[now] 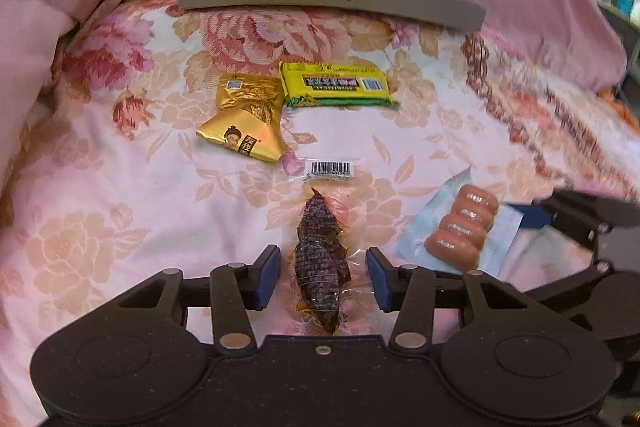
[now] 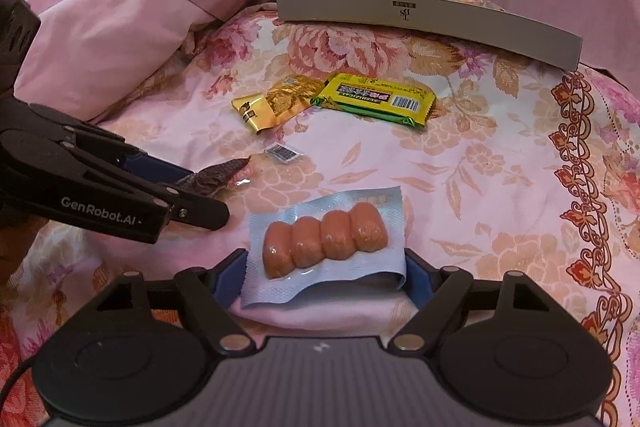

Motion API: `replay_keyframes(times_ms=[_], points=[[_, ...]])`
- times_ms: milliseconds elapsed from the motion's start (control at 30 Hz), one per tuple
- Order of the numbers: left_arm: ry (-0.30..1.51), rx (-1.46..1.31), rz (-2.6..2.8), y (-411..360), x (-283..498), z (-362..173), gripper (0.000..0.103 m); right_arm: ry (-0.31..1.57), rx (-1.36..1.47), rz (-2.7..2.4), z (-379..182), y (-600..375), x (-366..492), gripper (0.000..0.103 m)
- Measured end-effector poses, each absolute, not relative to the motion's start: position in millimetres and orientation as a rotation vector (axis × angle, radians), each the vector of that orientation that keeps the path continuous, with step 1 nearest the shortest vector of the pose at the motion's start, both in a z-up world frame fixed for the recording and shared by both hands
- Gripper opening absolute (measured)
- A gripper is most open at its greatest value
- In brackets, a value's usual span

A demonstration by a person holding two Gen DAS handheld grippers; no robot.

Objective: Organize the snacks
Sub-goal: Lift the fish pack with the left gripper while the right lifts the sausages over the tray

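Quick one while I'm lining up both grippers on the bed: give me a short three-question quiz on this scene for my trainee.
1. True or false: the sausage pack holds four sausages.
2. What lies between the fingers of the left gripper? A) a banana B) the dark vacuum-packed snack C) a drinks can
3. Fill in: the yellow-green bar lies with its barcode facing ___.

Key: 1 true; 2 B; 3 up.
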State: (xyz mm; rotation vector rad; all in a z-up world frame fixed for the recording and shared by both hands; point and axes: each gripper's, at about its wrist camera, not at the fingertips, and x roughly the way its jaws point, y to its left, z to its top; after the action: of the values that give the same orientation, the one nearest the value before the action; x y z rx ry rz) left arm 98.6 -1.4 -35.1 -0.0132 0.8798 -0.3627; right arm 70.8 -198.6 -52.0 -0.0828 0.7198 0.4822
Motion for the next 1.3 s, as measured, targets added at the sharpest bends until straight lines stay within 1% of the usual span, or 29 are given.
replay_keyframes(times_ms=[133,367,933,1133,1300], points=[[0.877,-0.101,-0.359,4,100,-35,0.049,0.702,-0.055,0.489,-51,-202,70,0.082],[0.843,-0.085,-0.349,2,96,-32,0.049,0.657,-0.095,0.470,-47,-200,64,0.083],[0.682,-0.161,-0.325,9,93,-9,0.049,0.567,-0.057,0.444,-31,-210,65,0.083],[0.616,-0.191,-0.294,13,123,20,0.049,0.521,-0.070,0.452,-9,-216,80,0.083],[0.562,-0.189,-0.278,10,175,50,0.049,0.467,-0.082,0.448,20,-228,116,0.084]])
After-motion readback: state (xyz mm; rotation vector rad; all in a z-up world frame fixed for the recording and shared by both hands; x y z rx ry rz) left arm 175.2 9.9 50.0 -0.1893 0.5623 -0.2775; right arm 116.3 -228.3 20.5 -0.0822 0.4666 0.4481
